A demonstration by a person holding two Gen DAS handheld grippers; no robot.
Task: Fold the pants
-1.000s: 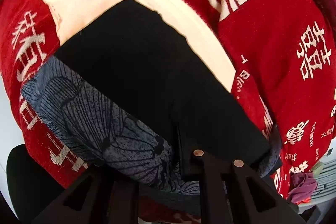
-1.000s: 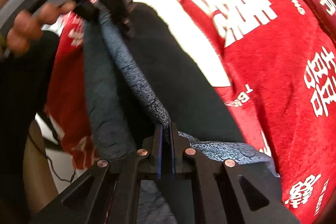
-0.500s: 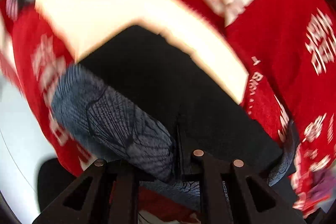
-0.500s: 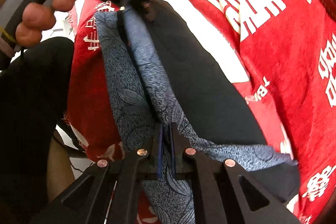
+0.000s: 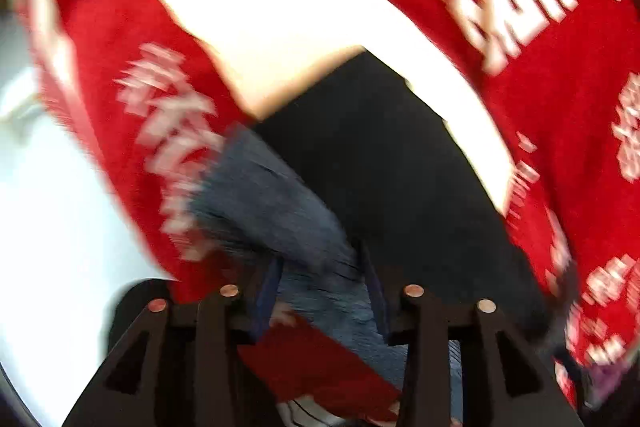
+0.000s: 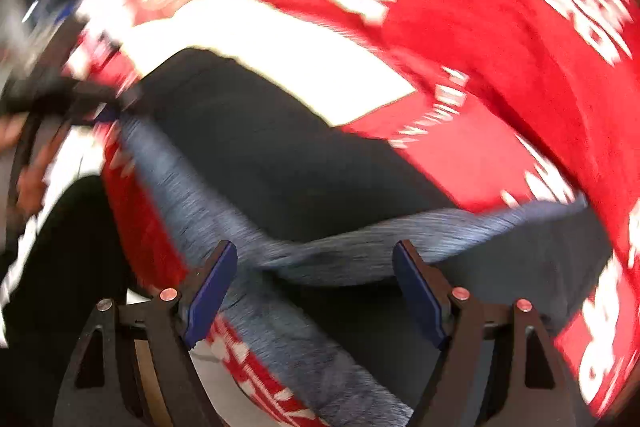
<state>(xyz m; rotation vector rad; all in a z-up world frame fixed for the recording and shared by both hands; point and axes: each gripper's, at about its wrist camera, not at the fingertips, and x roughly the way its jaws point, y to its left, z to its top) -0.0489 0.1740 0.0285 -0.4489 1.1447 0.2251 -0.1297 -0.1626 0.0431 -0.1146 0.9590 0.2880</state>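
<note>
Red blanket (image 5: 568, 131) (blurred), perhaps white-lettered

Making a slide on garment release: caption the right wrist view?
Right gripper opening, pads clear of the blue-grey patterned pants lying on the red blanket.

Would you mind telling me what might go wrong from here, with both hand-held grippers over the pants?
1. Both the left hand-held gripper and the right hand-held gripper are opening with the blue-grey pants between their jaws; the fold may slip or spring open.
2. The pants reach the red cloth's edge, so loose fabric could slide off.
3. A finger could snag fabric.
</note>
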